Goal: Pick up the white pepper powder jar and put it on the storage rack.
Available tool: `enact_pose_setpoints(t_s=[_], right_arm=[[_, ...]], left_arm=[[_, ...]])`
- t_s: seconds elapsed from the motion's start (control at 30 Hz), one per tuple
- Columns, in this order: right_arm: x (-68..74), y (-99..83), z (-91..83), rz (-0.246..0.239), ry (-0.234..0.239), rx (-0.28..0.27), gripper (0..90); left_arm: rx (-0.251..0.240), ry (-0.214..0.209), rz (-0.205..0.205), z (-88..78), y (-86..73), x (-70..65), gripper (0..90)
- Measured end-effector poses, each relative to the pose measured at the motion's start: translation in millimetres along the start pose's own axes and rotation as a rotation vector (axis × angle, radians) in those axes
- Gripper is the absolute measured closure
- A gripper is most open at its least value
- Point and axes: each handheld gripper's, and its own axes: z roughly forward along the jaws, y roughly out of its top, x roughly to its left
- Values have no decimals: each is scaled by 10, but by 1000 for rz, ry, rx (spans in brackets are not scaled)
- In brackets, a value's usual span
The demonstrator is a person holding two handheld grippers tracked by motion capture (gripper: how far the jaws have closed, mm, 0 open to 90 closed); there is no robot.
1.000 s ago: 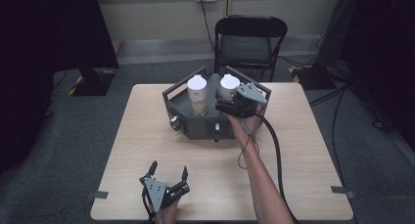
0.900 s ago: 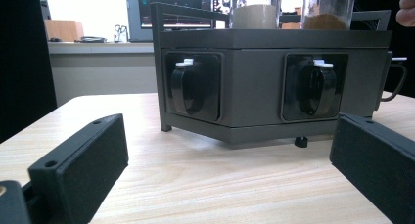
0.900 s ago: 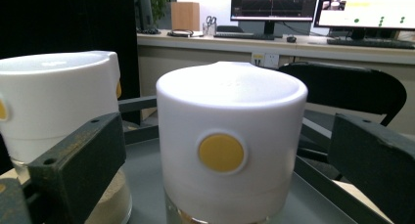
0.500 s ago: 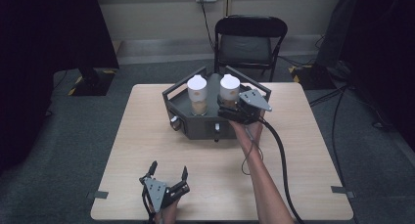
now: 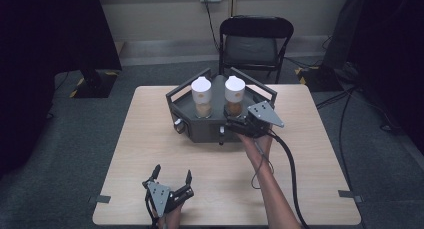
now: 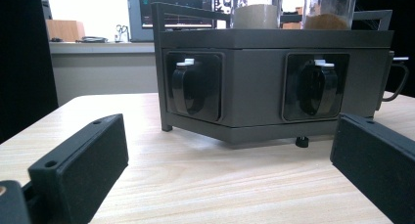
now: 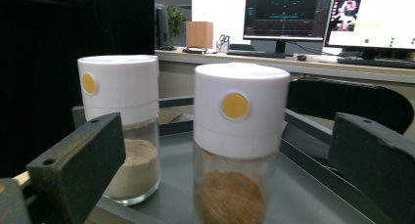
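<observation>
Reaching right gripper (image 5: 234, 123) toward brown jar (image 7: 238, 141) on tray (image 5: 210, 131), jaws wide, empty. Next: advance, centre jar, close. Left gripper (image 5: 172, 175) idle, open, empty.

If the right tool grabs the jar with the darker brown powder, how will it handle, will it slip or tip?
The darker-powder jar looks tall for its base, so a high push would probably tip it. Its lower glass wall seems smooth, likely slippery and breakable; the white cap may give a surer hold. Only partly filled, it is probably fairly light. The right tool stands open just before it.
</observation>
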Motion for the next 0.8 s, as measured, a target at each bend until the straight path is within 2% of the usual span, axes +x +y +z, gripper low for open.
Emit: enact_pose_setpoints(t_s=[0.23, 0.37, 0.57, 0.73, 0.8], right_arm=[[-38, -126, -140, 9, -9, -11, 0], [-30, -203, -258, 3, -14, -13, 0], [-34, -297, -430, 20, -15, -35, 0], [-11, -342, -531, -5, -17, -24, 0], [16, -357, -567, -29, -18, -17, 0]], left_arm=[[-1, 1, -1, -1, -1, -1, 0], [-2, 4, 0, 0, -3, -6, 0], [-1, 4, 0, 0, -2, -6, 0], [-2, 4, 0, 0, -3, -6, 0], [-1, 4, 1, 0, -3, -6, 0]])
